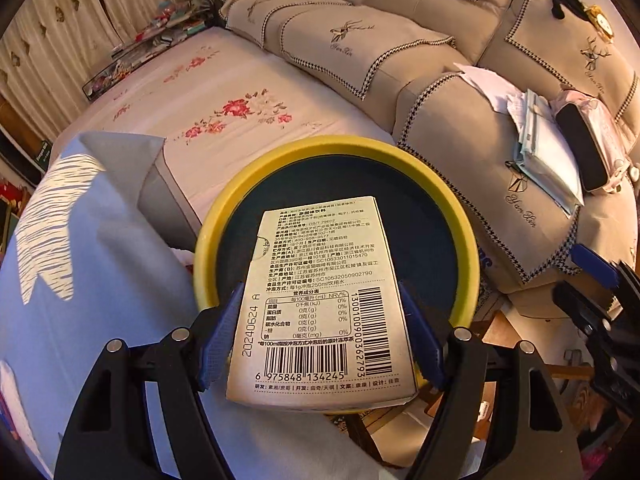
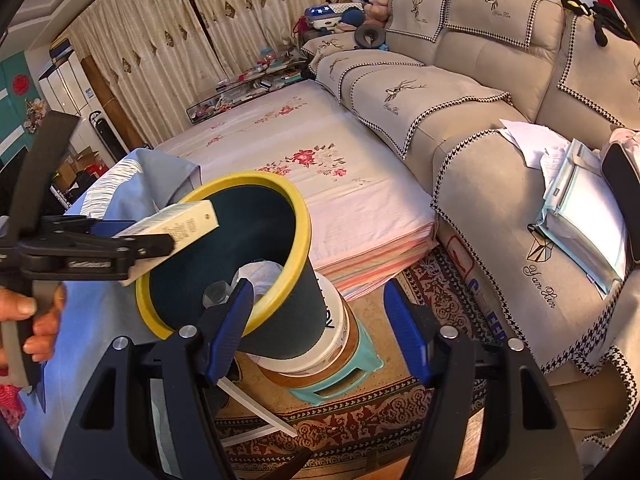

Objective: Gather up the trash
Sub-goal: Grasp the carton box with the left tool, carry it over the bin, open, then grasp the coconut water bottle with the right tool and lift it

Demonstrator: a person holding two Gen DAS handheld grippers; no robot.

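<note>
My left gripper [image 1: 322, 340] is shut on a pale printed carton [image 1: 320, 300], its blue pads pressing the carton's two long sides. The carton hangs over the mouth of a dark green bin with a yellow rim [image 1: 320, 145]. From the right wrist view the carton [image 2: 180, 220] pokes over the tilted bin's rim [image 2: 301, 216], held by the left gripper [image 2: 166, 242] in a person's hand [image 2: 38, 320]. White crumpled trash [image 2: 260, 276] lies inside the bin. My right gripper [image 2: 320, 320] stands open just in front of the bin. Its left finger [image 2: 230, 316] overlaps the rim; contact cannot be told.
The bin rests on a white bucket [image 2: 336, 320] atop a teal stool [image 2: 344, 380] on a patterned rug [image 2: 360, 420]. A floral-sheeted mattress [image 2: 320, 184] lies behind. A beige sofa [image 2: 480, 92] with papers and a pouch [image 2: 580, 216] stands right. Blue cloth [image 1: 80, 280] lies left.
</note>
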